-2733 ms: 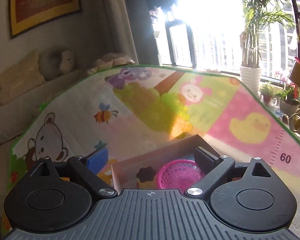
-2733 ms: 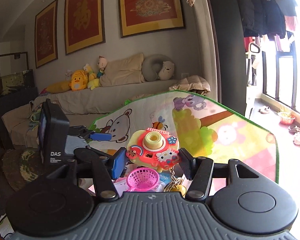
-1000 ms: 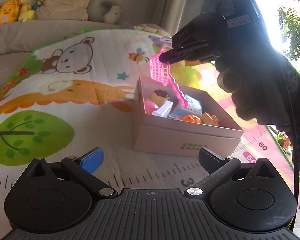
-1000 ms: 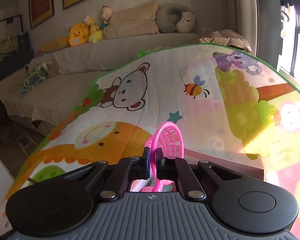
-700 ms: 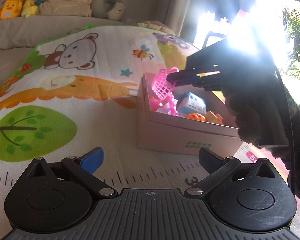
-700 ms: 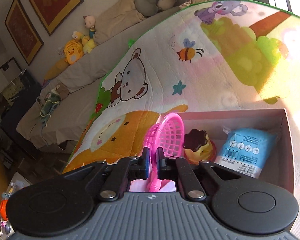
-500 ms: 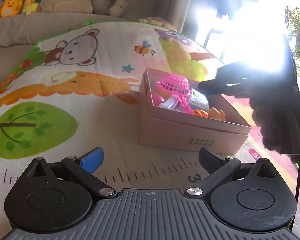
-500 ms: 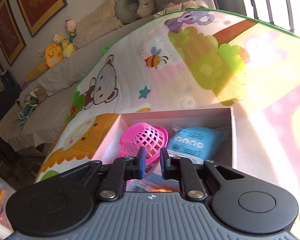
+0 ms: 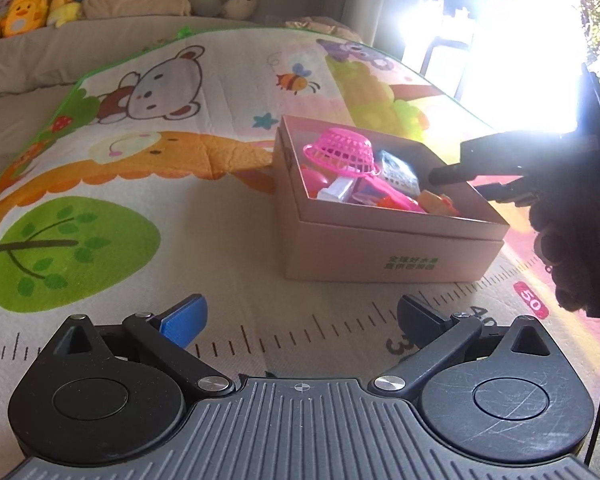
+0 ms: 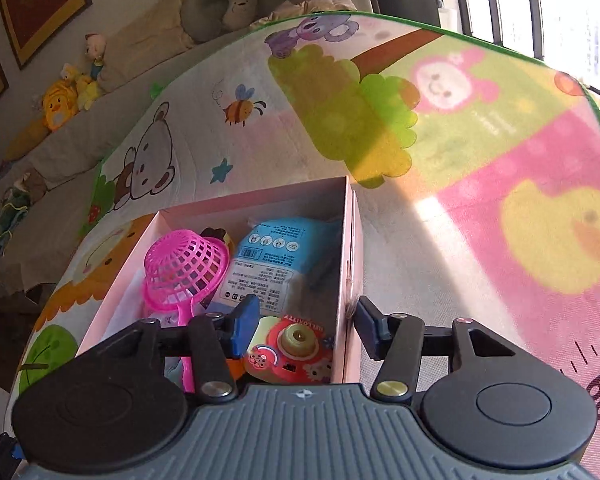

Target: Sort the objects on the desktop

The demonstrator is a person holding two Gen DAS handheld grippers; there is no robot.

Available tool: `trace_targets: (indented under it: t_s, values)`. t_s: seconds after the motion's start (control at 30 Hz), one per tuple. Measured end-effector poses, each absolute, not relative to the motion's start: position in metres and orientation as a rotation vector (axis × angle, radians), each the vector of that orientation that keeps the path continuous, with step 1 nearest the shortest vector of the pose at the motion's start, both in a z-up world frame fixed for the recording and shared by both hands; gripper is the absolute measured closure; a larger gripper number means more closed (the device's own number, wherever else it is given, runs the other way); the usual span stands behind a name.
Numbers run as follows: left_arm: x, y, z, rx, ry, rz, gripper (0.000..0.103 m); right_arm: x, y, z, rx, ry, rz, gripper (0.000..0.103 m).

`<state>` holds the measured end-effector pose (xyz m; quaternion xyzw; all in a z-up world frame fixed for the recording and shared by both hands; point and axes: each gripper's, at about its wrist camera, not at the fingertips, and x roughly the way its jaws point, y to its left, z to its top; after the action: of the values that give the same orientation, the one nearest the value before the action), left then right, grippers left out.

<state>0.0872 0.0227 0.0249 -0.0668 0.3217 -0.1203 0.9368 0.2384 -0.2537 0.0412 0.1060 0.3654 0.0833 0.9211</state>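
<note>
A pink cardboard box (image 9: 392, 240) stands on the play mat, holding several toys. A pink mesh strainer (image 9: 342, 152) lies mouth down on top of them, at the box's far left. In the right wrist view the strainer (image 10: 184, 264) sits left of my right gripper (image 10: 306, 320). That gripper's jaws are opening, with no pad touching the strainer. The gripper hovers over the box's right wall (image 10: 348, 240), above a red toy camera (image 10: 292, 344) and a blue packet (image 10: 276, 256). From the left wrist view, my right gripper (image 9: 460, 182) reaches in over the box's right end. My left gripper (image 9: 300, 314) stands open and empty, short of the box.
The box rests on a cartoon play mat (image 9: 140, 160) with a printed ruler strip along the near side. Behind the mat is a sofa with plush toys (image 9: 28, 12). A gloved hand (image 9: 560, 240) holds the right gripper. Strong window glare fills the upper right.
My right gripper carried the pink strainer down into the box, then opened and let it go. The strainer tipped from upright to mouth down. My left gripper stayed open and nearly still.
</note>
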Motion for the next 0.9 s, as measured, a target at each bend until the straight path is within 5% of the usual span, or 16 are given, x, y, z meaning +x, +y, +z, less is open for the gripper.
trace_targets:
  t_s: [0.2,0.43,0.9]
  values:
    - [0.072,0.019,0.029,-0.046,0.672,-0.176,0.000,0.248,-0.242,0.044,0.212,0.692,0.227,0.057]
    - [0.051,0.012,0.018,-0.012,0.728,-0.116,0.000,0.143,-0.235,0.062,0.039,0.633,0.308,0.016]
    - [0.057,-0.010,0.007,-0.022,0.718,0.110,0.000,0.070,-0.217,-0.012,-0.090,0.768,0.217,0.000]
